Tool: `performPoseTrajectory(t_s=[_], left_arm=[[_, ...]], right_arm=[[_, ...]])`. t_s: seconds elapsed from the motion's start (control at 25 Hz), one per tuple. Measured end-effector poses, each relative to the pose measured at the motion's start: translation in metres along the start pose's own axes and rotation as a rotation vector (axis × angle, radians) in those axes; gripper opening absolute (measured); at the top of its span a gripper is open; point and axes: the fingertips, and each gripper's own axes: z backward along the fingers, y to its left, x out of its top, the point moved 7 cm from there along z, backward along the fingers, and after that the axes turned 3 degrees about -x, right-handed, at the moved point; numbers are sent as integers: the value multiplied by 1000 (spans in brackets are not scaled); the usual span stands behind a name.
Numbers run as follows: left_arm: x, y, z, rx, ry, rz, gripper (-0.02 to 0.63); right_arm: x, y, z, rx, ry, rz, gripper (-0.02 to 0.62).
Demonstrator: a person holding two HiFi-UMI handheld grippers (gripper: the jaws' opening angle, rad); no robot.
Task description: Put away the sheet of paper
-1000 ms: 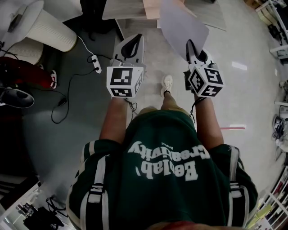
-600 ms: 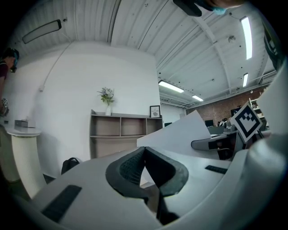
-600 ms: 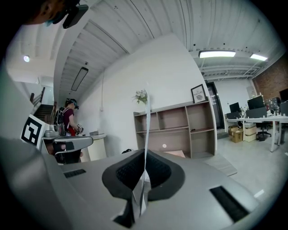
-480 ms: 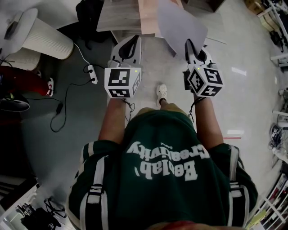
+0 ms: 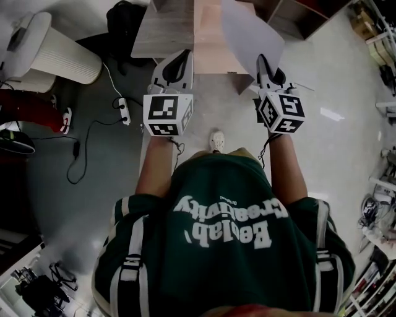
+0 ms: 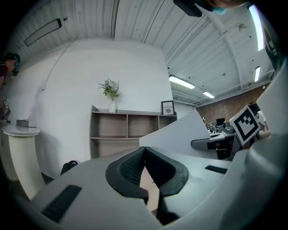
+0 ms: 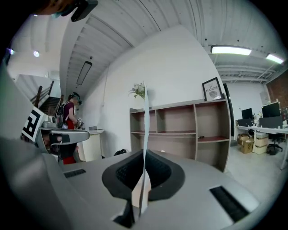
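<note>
A person faces a wooden shelf unit (image 5: pixel 170 28). The right gripper (image 5: pixel 263 60) pinches the lower edge of the white sheet of paper (image 5: pixel 250 31) in its jaws, holding it upright. The left gripper (image 5: pixel 179 57) has its jaws pressed together, empty. The sheet looks light, floppy and easily creased, so an edge grip suits it.

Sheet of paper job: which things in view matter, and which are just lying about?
Job: sheet of paper, pinched in the shut right gripper; left gripper, shut and empty; shelf unit ahead, probably the destination.
Lying about: power strip, black bag, plant, framed picture.
</note>
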Motion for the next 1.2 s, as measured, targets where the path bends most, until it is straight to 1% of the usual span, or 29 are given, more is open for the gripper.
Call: performPoseTrajectory(t_s=[0.24,0.36,0.44,0.8,1.0,1.08,1.2], left_arm=[[-7,18,-51,50,34,8,19],[-10,24,-69,75,54,9,18],[-12,26,-79,84,63,12,18],[-26,33,-105,75,98,13,18],[-30,38,-116,51,103,18,18],[-33,45,-122,44,107,20,18],[-38,58,-133,27,123,26,18]], right_arm=[[-2,-29,-56,35,33,74,34],[-4,-38,-76,56,53,121,34],[-7,-44,-86,68,63,134,34],[-28,-61,-110,58,108,132,34],[-32,-61,-116,43,127,143,34],[-35,-60,-122,31,134,187,34],[-45,-59,-131,6,174,300,34]])
